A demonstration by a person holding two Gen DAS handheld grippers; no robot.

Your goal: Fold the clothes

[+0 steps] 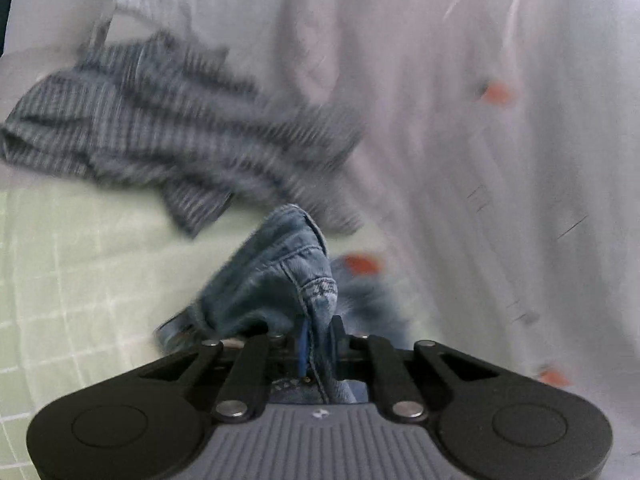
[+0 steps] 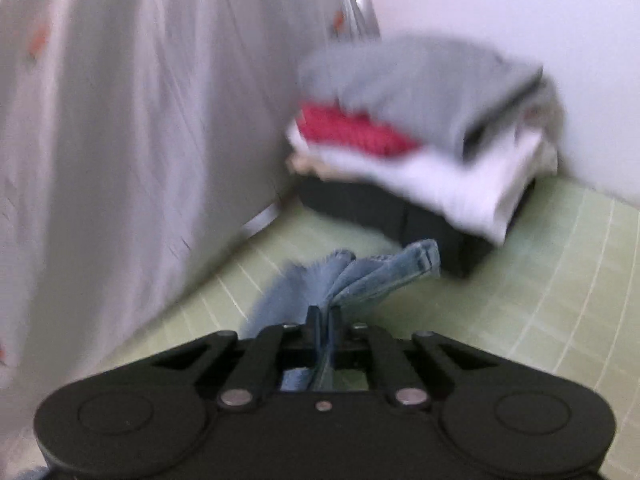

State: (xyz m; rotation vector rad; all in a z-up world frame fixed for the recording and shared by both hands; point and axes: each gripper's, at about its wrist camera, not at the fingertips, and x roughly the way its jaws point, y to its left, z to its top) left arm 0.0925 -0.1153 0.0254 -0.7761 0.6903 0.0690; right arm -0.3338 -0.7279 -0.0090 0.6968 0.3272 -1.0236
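Left gripper (image 1: 320,332): fingers pressed together, pinching a bunched denim edge with a stitched seam, probably the waist end of the jeans (image 1: 276,276). Right gripper (image 2: 325,316): fingers also pressed together, pinching gathered denim; hem ends fan out just past the tips, up and to the right in the right wrist view. So the jeans sit between the two grippers, lifted or dragged just above the green checked sheet (image 1: 60,264); heavy blur in both views.

Long axis: cannot tell for sure, the middle of the garment is out of view; judging by a grip at each end, it runs gripper to gripper.

Outward: a striped shirt (image 1: 160,120) lies crumpled and unfolded on the sheet beyond the left gripper, near the white curtain (image 1: 480,160). Beyond the right gripper, a folded stack (image 2: 420,128) with grey on top, then red and white, rests on a dark box (image 2: 440,236) by the wall.

Progress, as a judgement: several pieces done and stacked, jeans mid-fold, striped shirt not yet started.
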